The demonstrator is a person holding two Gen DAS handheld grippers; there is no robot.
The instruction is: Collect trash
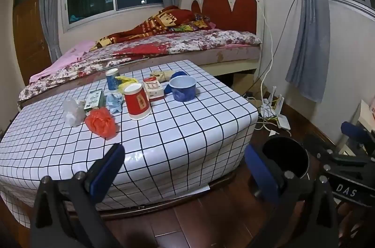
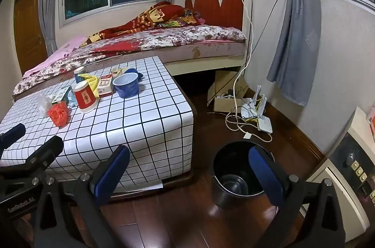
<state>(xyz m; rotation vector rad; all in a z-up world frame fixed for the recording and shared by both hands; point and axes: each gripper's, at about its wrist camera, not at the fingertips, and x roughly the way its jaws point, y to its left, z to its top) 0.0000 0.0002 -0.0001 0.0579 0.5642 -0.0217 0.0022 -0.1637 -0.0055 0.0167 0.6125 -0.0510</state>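
Note:
Trash lies on the checked tablecloth point(image 1: 178, 130): an upturned red paper cup point(image 1: 137, 102), a blue bowl point(image 1: 182, 88), a blue cup point(image 1: 112, 80), a crumpled red bag point(image 1: 100, 122), clear plastic wrap point(image 1: 72, 112), a yellow bag point(image 1: 125, 82), a blue tissue point(image 1: 114, 102) and small boxes point(image 1: 153, 88). A black bin point(image 2: 241, 168) stands on the floor right of the table. My left gripper point(image 1: 184, 151) hovers open before the table's near edge, holding nothing. My right gripper point(image 2: 189, 151) is open and empty over the floor, its right finger above the bin's rim.
A bed point(image 1: 164, 46) runs behind the table. Cables, a router point(image 2: 264, 123) and a cardboard box point(image 2: 225, 93) lie on the wooden floor by the right wall. A white appliance point(image 2: 346, 177) stands at the far right, and grey curtains point(image 2: 295, 25) hang there.

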